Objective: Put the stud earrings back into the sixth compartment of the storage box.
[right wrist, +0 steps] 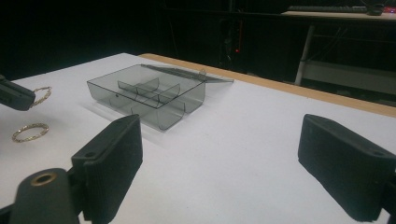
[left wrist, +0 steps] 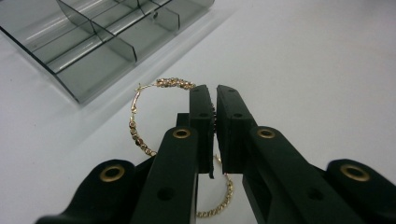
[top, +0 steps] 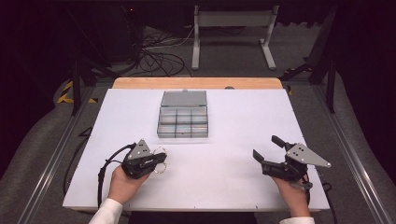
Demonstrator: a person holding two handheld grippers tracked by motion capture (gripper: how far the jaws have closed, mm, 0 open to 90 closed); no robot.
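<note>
A white desk (top: 243, 158) with a wooden strip along its far edge fills the middle of the high view, seen from above, with dark floor and cables beyond it.

Toward the far centre of the desk sits a smoky clear plastic organizer box (top: 183, 122). Its lid (top: 184, 98) is swung fully open and lies flat behind it. The tray is split by thin dividers into rows of small compartments, and every compartment that can be seen holds nothing (the right gripper view shows the near ones bare to the bottom).

Near the front left, a person's left hand holds the left gripper (top: 158, 162), well apart from the box. Seen along its own two black jaws, they are pressed nearly together on the rim of a large gold hoop earring (left wrist: 140, 126), set with small stones; the hoop curves out to the left of the jaws and below them.

Near the front right, the right hand holds the right gripper (top: 267, 149), its jaws spread wide with only bare desk between them.

A second gold hoop (right wrist: 30, 132) lies flat on the desk just beside the left gripper, outside the box. In the high view the two hoops read only as pale rings at the gripper's tip.
</note>
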